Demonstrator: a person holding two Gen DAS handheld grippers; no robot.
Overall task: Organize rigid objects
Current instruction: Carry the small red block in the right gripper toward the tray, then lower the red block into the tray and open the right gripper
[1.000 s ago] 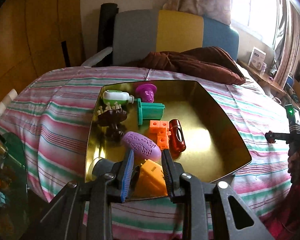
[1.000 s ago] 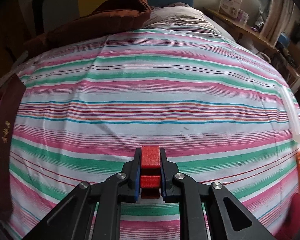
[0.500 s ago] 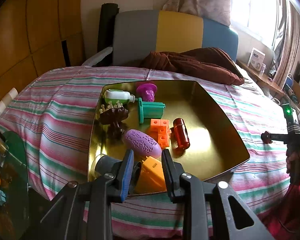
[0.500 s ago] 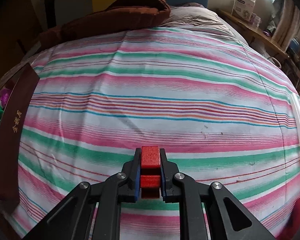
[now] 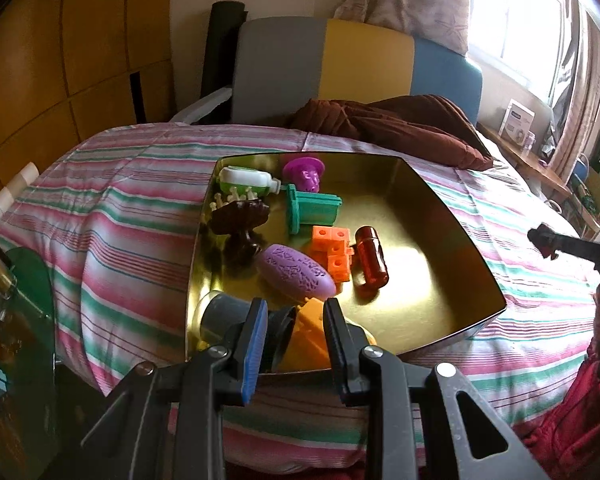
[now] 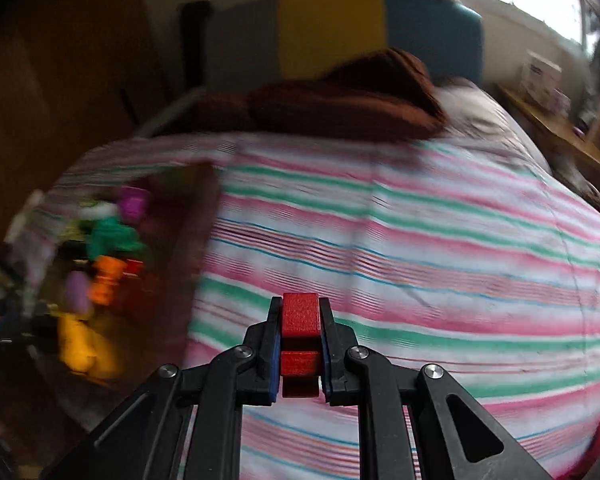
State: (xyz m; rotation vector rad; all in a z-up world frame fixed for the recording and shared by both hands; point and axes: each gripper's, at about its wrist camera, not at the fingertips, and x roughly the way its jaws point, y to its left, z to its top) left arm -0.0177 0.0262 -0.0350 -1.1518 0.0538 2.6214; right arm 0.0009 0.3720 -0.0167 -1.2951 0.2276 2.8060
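Nearest the left wrist camera, the left gripper (image 5: 294,326) hangs over the near rim of the gold tray (image 5: 480,258), jaws apart and holding nothing; an orange wedge piece (image 5: 306,338) and a grey cylinder (image 5: 224,314) lie in the tray's near corner, seen between and beside the fingers. Just beyond those, toward the tray's middle: a purple oval piece (image 5: 296,272), an orange block cluster (image 5: 332,250), and a red-brown capsule (image 5: 372,262). Farther in sit a dark brown piece (image 5: 240,218), a teal bench-like piece (image 5: 312,210), a white-and-green bottle (image 5: 246,180) and a magenta skull (image 5: 306,174) against the far-left corner. Right half of tray floor is bare. The tray rests on the striped bed (image 5: 120,200), with a brown blanket (image 5: 392,128) beyond it. On the right wrist view, the right gripper (image 6: 300,340) is clamped on a red block (image 6: 300,320), held above the bed to the right of the tray; the frame is motion-blurred, tray contents at its left edge. Judgement: most pieces already sit in the tray; the red block remains to be delivered, probably into the open right half. Whether further loose pieces remain cannot be told.
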